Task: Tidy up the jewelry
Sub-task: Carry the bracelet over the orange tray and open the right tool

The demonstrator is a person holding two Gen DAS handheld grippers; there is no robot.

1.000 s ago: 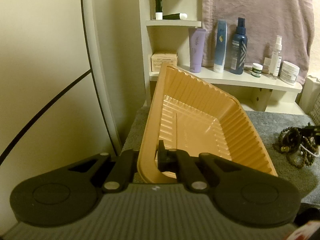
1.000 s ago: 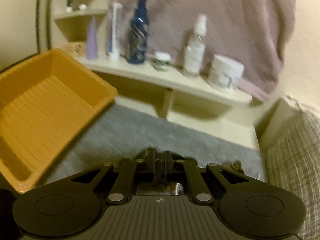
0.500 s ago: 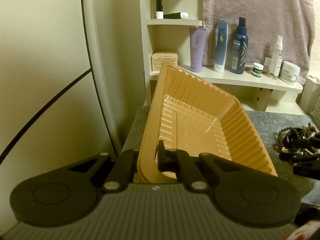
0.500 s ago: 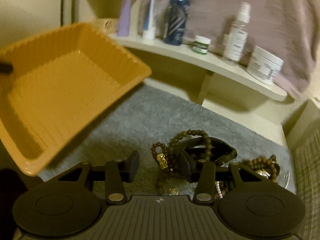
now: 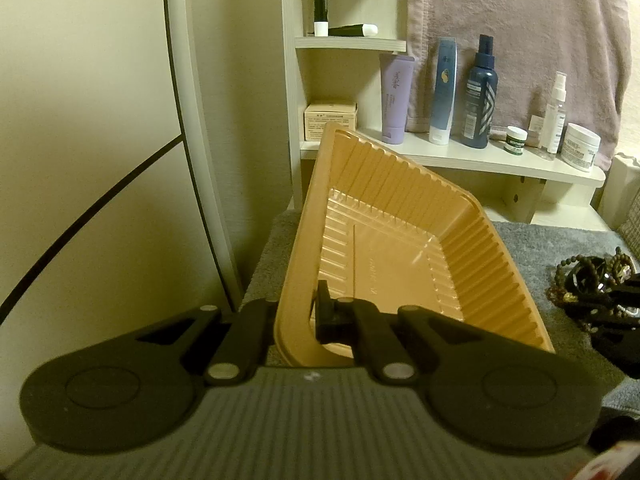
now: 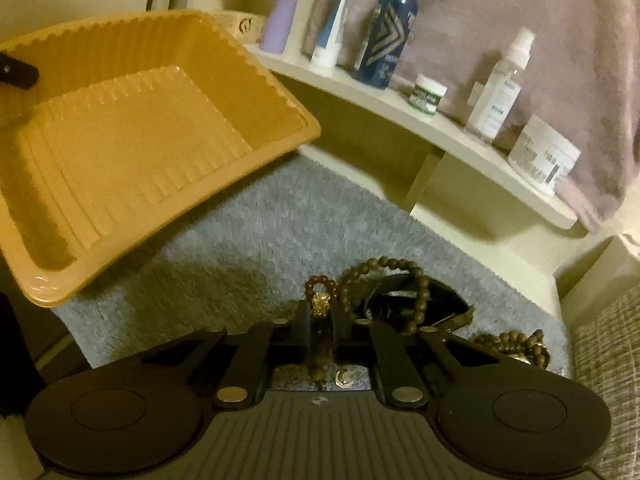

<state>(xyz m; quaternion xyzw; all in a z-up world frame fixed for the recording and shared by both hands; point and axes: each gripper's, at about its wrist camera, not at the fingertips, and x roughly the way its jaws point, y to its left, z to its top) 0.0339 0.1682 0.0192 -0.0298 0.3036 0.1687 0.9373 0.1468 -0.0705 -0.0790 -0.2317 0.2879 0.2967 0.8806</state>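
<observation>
**A:** Start with what is nearest your left gripper (image 5: pixel 296 316).

**B:** Its jaws are closed on the near rim of the tray (image 5: pixel 400 248), one finger outside the wall, one inside. You hold the tray tilted, its far end raised off the mat (image 5: pixel 560 240). Nothing lies in it.

**A:** And ahead of that gripper?

**B:** Beyond the tray stands a shelf (image 5: pixel 480 160) with a purple tube (image 5: pixel 396 100), a blue bottle (image 5: pixel 480 96), a spray bottle (image 5: pixel 554 116) and a white jar (image 5: pixel 580 152). A towel (image 5: pixel 520 20) hangs behind them. To the right of your left gripper, on the mat, lies the bead pile (image 5: pixel 588 276), with your other gripper on it.

**A:** Now my right gripper (image 6: pixel 320 332).

**B:** Its jaws have drawn narrow around a dark red bracelet (image 6: pixel 318 284) with a gold charm (image 6: pixel 320 304). The strand runs between the fingers, so you are gripping it. The bracelet's loop stands just past the fingertips.

**A:** What lies next to it?

**B:** Just right of the fingers, a brown bead strand (image 6: pixel 384 272) loops over a black bangle (image 6: pixel 440 304). Farther right, more brown beads (image 6: pixel 516 344) sit on the mat. Whether these strands touch the red bracelet, I cannot tell.

**A:** And the tray, seen from the right gripper?

**B:** It hangs up and to the left, above the mat, its open side facing you, apart from the beads. The shelf runs beyond it.
</observation>
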